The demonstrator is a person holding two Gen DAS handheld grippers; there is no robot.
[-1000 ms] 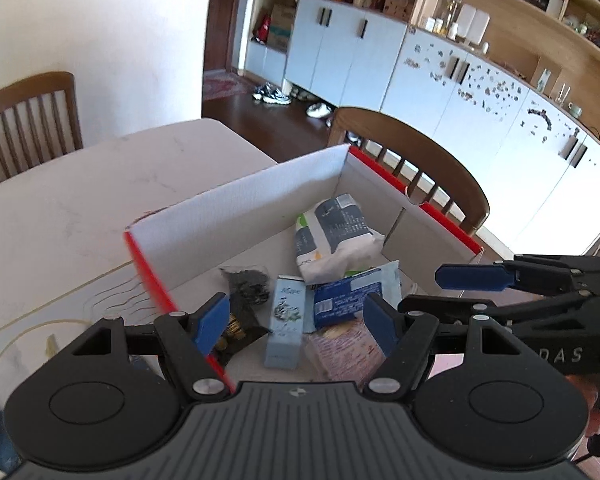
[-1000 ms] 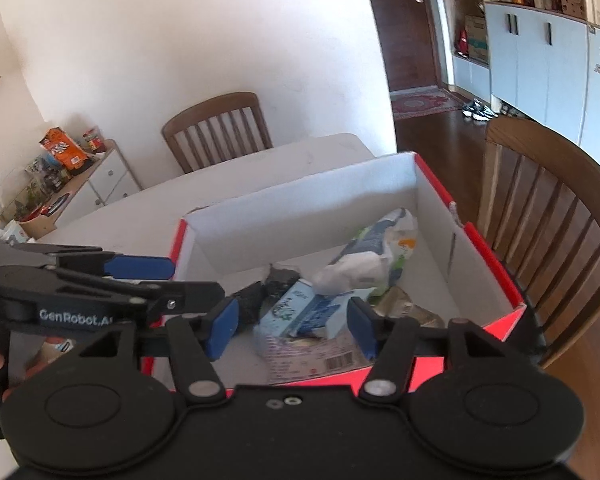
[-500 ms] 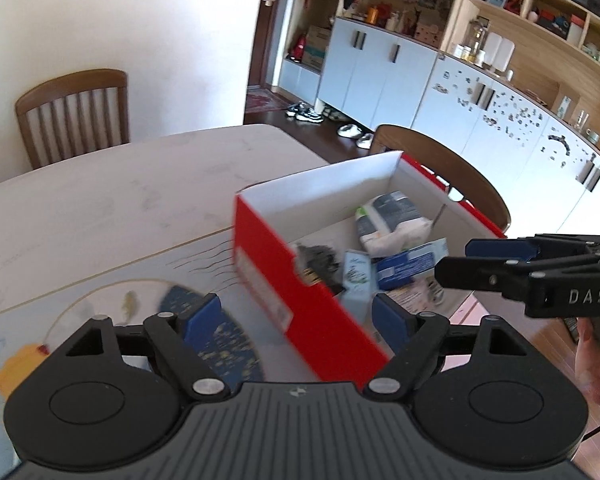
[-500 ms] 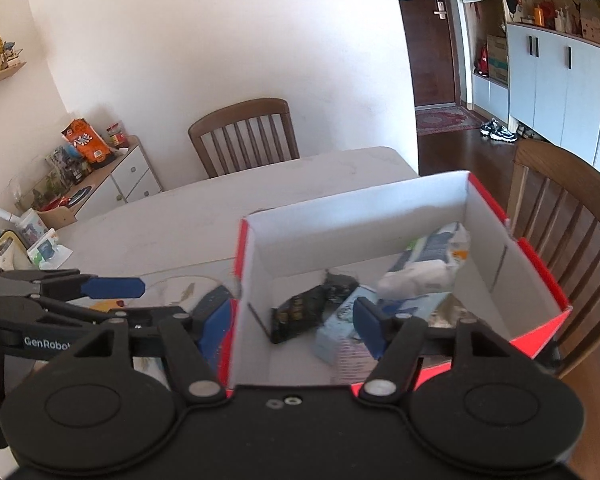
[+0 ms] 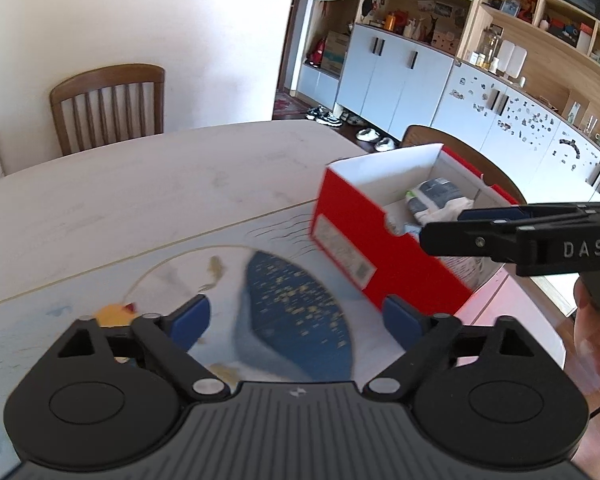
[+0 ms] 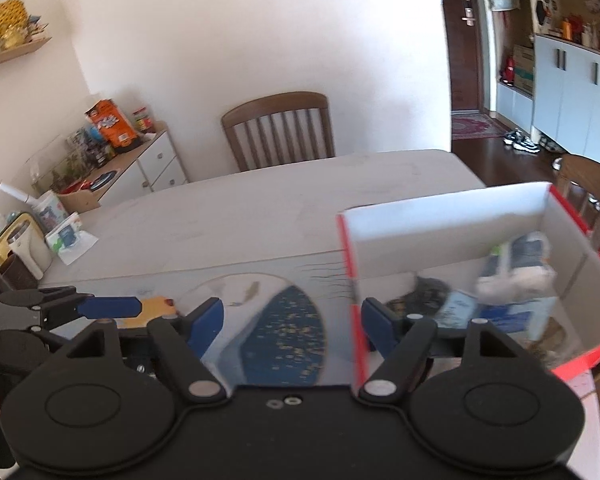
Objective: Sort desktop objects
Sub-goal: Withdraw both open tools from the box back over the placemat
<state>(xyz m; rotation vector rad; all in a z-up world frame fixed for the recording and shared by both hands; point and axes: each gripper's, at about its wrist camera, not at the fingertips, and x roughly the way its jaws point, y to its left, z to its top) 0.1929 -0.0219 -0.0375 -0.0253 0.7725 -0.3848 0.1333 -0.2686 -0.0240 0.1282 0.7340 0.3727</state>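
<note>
While both tools hang above the printed table mat (image 5: pixel 296 308), neither carries anything: the left gripper (image 5: pixel 296 318) has its blue pads spread wide, having just been opening, with only the mat's dark blue patch showing between them. The right gripper (image 6: pixel 292 320) is likewise released, its jaws also just widened, and its right-hand pad sits just beside the near corner of the red box (image 6: pixel 440 232) without clasping it. That box stands on the table (image 5: pixel 140 188), to the right of both grippers, open-topped and white inside. Within it lie a white and grey packet (image 6: pixel 516 268), a pale blue carton (image 6: pixel 458 304) and a dark crumpled item (image 6: pixel 430 286). Beyond the table stands a wooden chair (image 6: pixel 278 132) against the white wall.
</note>
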